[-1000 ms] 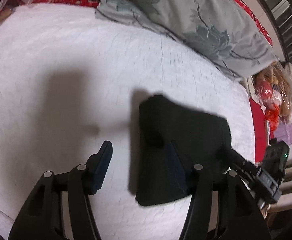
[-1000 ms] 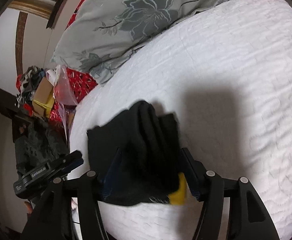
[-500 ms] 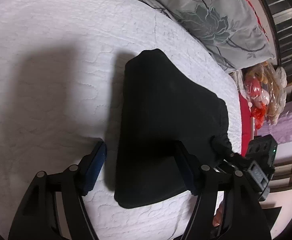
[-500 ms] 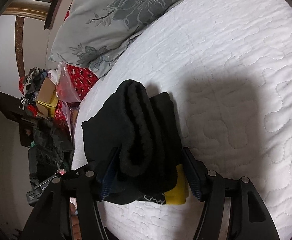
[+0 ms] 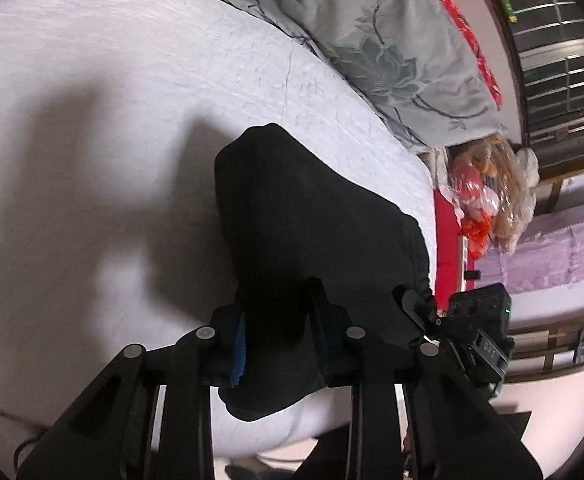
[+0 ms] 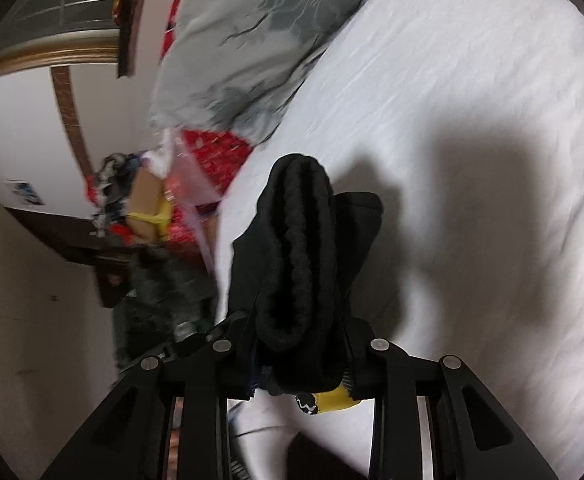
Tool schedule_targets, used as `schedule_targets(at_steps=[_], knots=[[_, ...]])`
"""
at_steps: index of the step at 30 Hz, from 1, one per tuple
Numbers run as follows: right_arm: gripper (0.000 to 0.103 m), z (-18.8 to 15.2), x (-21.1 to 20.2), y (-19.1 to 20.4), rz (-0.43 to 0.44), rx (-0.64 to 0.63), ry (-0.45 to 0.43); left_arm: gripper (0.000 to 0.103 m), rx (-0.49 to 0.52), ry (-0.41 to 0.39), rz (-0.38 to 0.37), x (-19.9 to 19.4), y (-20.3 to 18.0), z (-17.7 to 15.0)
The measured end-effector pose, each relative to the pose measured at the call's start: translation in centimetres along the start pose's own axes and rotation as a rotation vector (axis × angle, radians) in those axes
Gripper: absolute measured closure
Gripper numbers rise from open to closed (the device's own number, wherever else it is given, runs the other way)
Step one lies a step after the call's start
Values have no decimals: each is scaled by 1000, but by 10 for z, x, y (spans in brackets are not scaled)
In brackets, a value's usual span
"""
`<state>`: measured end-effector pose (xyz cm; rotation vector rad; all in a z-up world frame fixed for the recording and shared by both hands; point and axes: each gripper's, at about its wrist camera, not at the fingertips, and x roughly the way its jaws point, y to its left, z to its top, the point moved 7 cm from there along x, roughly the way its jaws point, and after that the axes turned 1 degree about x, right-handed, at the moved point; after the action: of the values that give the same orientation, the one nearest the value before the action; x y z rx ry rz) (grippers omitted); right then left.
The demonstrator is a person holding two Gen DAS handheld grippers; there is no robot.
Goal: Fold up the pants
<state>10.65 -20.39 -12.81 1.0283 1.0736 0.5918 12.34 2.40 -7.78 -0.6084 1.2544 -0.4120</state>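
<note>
A folded bundle of black pants (image 5: pixel 315 232) sits at the near edge of a bed covered with a white quilted bedspread (image 5: pixel 92 80). Both grippers pinch the bundle from opposite ends.

From the left wrist view, the left gripper (image 5: pixel 280 340) has its two fingers closed narrowly on one end of the pants, a blue pad showing on the left finger. The right gripper (image 5: pixel 443 320) grips the far end, close to the bedspread's right edge, where the cover drops away to a red side.

From the right wrist view, the right gripper (image 6: pixel 299 352) clamps the thick, rolled end of the pants (image 6: pixel 299 248), with a yellow label (image 6: pixel 331 400) peeking out below. The fabric seems lifted slightly off the cover, casting a shadow.

A grey floral pillow (image 5: pixel 371 40) lies along the far edge. Between the pillow and the bundle, a broad stretch of white bedspread lies open.
</note>
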Motion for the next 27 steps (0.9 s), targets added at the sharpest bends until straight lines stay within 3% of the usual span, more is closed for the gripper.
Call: schedule_targets(at_steps=[1, 3, 5, 6, 9, 12, 15, 16, 20, 24, 27], knots=[[73, -9, -2, 0, 13, 3, 9, 78, 8, -4, 16, -5, 3, -7], [72, -26, -1, -7, -44, -41, 14, 78, 29, -11, 103, -3, 17, -21], [66, -43, 8, -29, -216, -114, 26, 78, 50, 24, 244, 14, 40, -36], [64, -51, 14, -42, -307, -134, 46, 78, 51, 39, 258, 19, 43, -40], [60, -56, 7, -42, -284, -113, 16, 77, 76, -7, 254, 7, 38, -45], [59, -49, -11, -24, -284, -149, -21, 76, 160, -112, 282, -21, 19, -35], [52, -32, -27, 0, -278, -209, -112, 46, 183, -173, 281, -36, 3, -16], [50, -31, -28, 4, -274, -214, -121, 45, 179, -188, 275, -37, 0, -8], [50, -23, -10, 18, -331, -277, -132, 45, 153, -145, 275, -14, -6, 13], [51, -17, 4, 17, -419, -338, -169, 45, 175, -131, 402, 11, -1, 18], [60, -14, 12, -5, -490, -322, -136, 44, 179, -110, 465, 30, 13, 19]])
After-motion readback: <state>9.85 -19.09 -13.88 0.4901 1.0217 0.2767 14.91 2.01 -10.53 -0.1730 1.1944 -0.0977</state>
